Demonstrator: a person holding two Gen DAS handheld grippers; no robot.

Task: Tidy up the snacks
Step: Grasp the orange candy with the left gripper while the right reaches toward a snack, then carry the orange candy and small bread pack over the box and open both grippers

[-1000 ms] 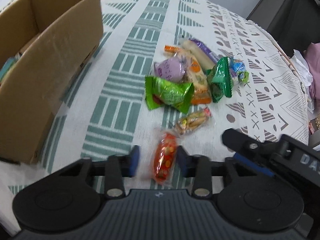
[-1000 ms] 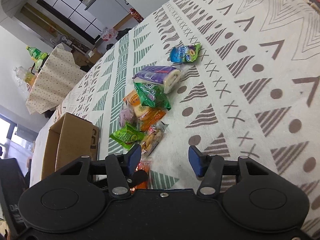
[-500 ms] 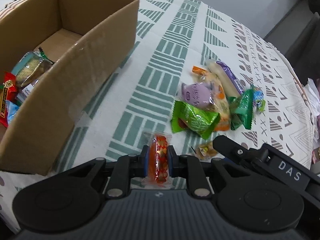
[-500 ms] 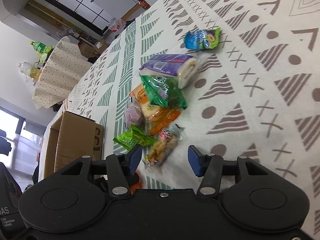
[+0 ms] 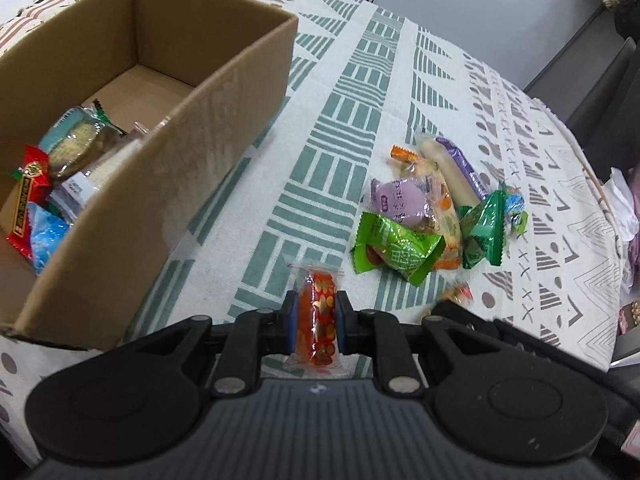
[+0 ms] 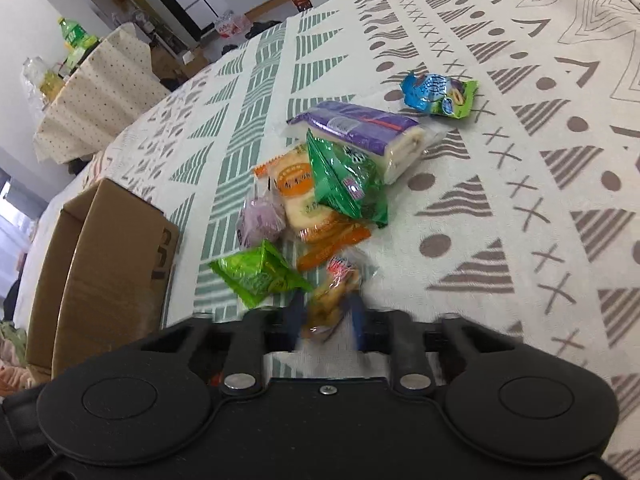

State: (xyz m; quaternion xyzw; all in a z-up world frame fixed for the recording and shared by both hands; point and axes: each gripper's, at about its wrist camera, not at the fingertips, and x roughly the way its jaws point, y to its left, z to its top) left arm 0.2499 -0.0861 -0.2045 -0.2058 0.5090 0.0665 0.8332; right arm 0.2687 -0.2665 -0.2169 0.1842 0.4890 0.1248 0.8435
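My left gripper point(image 5: 317, 316) is shut on an orange-red wrapped candy point(image 5: 319, 312) and holds it above the tablecloth, right of the open cardboard box point(image 5: 208, 120). The box holds several snacks point(image 5: 48, 184). My right gripper point(image 6: 326, 314) straddles a clear-wrapped biscuit pack point(image 6: 334, 292); its blue fingers are blurred on both sides of the pack, and I cannot tell whether they grip it. A pile of snacks lies beyond it: a bright green packet point(image 6: 260, 274), a purple one point(image 6: 260, 220), an orange one point(image 6: 304, 188), a dark green one point(image 6: 344, 184), a purple roll point(image 6: 360, 132) and a blue packet point(image 6: 438, 94).
The patterned tablecloth point(image 5: 360, 92) covers a round table. The box also shows in the right wrist view point(image 6: 104, 264), left of the pile. A second table with bottles point(image 6: 76, 40) stands in the background. Dark furniture point(image 5: 600, 80) is beyond the table's right edge.
My left gripper closed on the orange-red candy, lifted it and swung toward the box. My right gripper moved forward over the biscuit pack and its fingers narrowed around it.
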